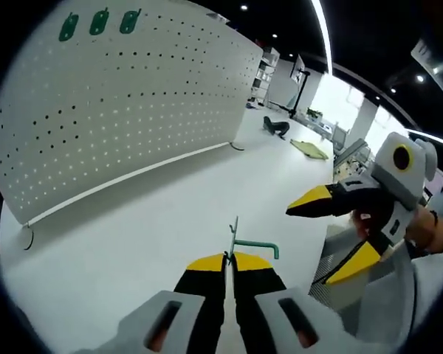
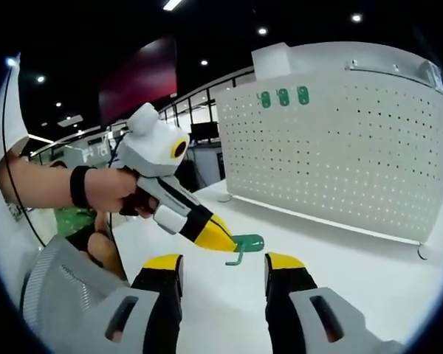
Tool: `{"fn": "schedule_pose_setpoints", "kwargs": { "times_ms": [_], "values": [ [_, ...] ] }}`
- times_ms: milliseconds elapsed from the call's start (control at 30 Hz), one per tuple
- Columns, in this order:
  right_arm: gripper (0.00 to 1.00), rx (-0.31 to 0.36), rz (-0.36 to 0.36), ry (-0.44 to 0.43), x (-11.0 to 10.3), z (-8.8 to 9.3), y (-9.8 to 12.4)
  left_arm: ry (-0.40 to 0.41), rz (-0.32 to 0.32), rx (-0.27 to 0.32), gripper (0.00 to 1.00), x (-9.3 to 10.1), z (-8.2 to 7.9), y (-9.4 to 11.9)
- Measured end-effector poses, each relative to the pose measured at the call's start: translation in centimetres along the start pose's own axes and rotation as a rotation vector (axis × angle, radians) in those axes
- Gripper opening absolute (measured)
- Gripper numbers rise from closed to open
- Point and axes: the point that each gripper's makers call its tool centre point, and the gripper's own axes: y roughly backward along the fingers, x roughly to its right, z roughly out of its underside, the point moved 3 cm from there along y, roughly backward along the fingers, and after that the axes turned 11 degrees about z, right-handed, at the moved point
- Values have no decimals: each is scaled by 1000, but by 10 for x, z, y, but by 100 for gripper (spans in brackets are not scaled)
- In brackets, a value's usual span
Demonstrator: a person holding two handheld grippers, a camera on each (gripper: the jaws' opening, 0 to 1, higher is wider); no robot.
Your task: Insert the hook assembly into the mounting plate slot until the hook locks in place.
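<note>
A white pegboard mounting plate (image 1: 125, 96) stands upright on the white table, with three green hooks (image 1: 100, 22) along its top edge; in the right gripper view the same plate (image 2: 340, 155) and green hooks (image 2: 283, 96) sit at the right. My left gripper (image 1: 229, 259) is shut on a green hook assembly (image 1: 255, 247), held above the table some way from the plate. From the right gripper view, that left gripper (image 2: 220, 237) grips the green hook (image 2: 245, 244). My right gripper (image 2: 221, 269) is open with nothing between its fingers, seen in the left gripper view as the right gripper (image 1: 332, 236).
The white table (image 1: 170, 214) spreads in front of the pegboard. A perforated grey surface (image 2: 55, 287) lies at the lower left. A person's hand (image 2: 107, 190) with a dark wristband holds the left gripper. Office furniture stands far behind.
</note>
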Motion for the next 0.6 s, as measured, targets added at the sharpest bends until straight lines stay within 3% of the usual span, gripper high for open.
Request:
{"fn": "schedule_pose_setpoints", "kwargs": {
  "times_ms": [367, 433, 600],
  "values": [
    [34, -9, 1, 120, -3, -1, 1, 88, 53, -33, 3, 12, 0, 8],
    [31, -14, 1, 175, -3, -1, 1, 88, 63, -41, 3, 15, -2, 10],
    [28, -6, -12, 213, -4, -3, 4, 83, 72, -62, 3, 19, -5, 12]
  ]
}}
